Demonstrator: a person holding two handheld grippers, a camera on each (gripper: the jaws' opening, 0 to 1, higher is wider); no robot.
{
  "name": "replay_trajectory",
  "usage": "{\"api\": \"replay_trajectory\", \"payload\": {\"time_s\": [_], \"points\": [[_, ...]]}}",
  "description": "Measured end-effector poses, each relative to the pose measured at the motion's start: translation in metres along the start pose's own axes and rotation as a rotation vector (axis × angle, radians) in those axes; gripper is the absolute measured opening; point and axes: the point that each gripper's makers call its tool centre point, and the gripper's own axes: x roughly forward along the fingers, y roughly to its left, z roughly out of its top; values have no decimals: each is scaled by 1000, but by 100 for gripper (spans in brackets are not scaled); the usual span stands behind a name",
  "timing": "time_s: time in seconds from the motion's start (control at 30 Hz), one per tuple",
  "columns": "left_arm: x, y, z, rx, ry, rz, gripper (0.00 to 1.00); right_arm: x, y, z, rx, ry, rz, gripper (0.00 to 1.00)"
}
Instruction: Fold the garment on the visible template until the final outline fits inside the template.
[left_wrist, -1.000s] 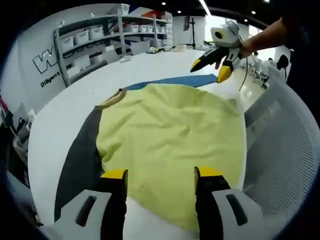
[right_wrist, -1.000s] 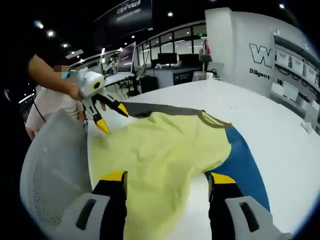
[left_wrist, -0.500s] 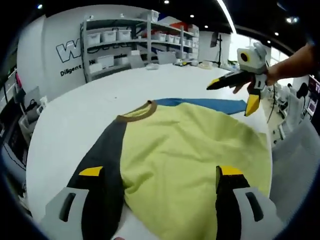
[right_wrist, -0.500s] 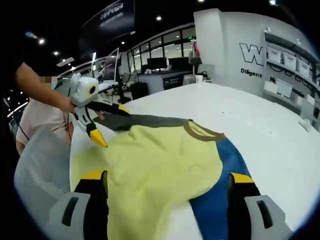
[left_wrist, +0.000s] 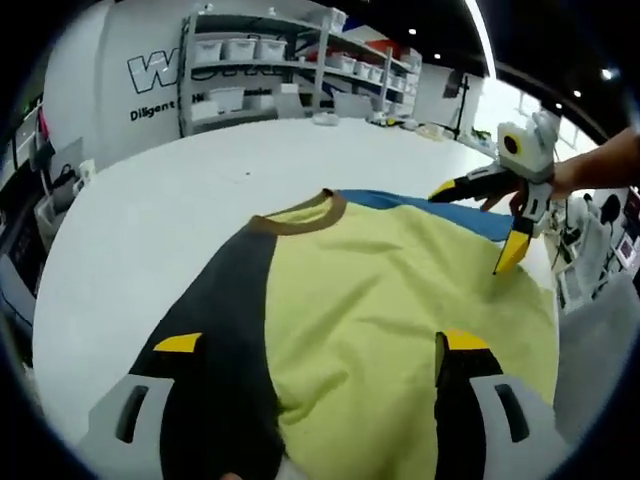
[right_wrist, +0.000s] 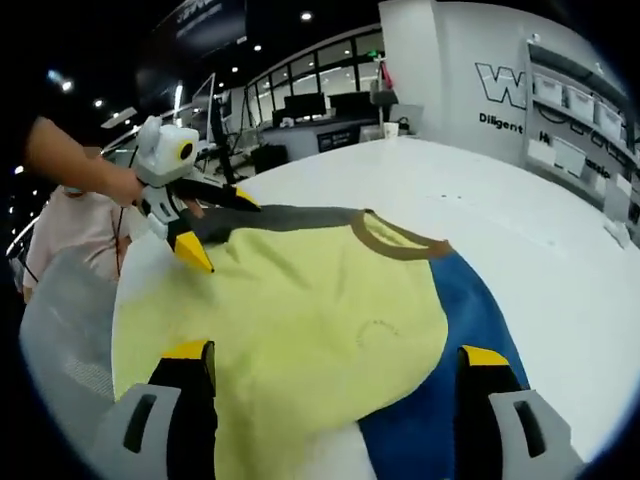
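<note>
Left gripper view has my left claw (left_wrist: 318, 345) spread wide over the near hem of the yellow garment (left_wrist: 390, 300), lying flat on the white surface (left_wrist: 140, 230) with its collar pointing away, while right gripper view shows my right claw (right_wrist: 335, 355), also wide apart, above the garment's hem edge (right_wrist: 300, 310).

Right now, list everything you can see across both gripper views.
T-shirt: one, yellow body with a brown collar, one dark grey sleeve and one blue sleeve, spread flat on the table.
Table: one, white, under the T-shirt.
Shelving rack: one, grey with white bins, against the far wall.
Mesh chair back: one, grey, at the table edge.
Left gripper: yellow-tipped, open, over the grey sleeve.
Right gripper: yellow-tipped, open, over the blue sleeve.
</note>
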Motion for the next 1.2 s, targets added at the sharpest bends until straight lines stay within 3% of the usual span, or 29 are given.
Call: {"api": "replay_trajectory", "payload": {"time_s": [0.2, 0.23, 0.33, 0.67, 0.93, 1.2], "points": [[16, 5, -2, -23, 50, -22, 90, 7, -14, -21, 76, 88, -14, 99], [19, 7, -3, -18, 57, -23, 90, 6, -16, -20, 0, 78, -3, 99], [21, 7, -1, -16, 63, -27, 90, 8, -21, -21, 59, 94, -27, 99], [32, 12, 7, -23, 85, -5, 96, 1, -46, -29, -2, 205, -15, 99], [38, 17, 8, 7, 118, 36, 96, -2, -59, -30, -33, 219, -9, 98], [46, 26, 17, -21, 98, 61, 96, 0, -76, -25, -69, 227, -8, 99]]}}
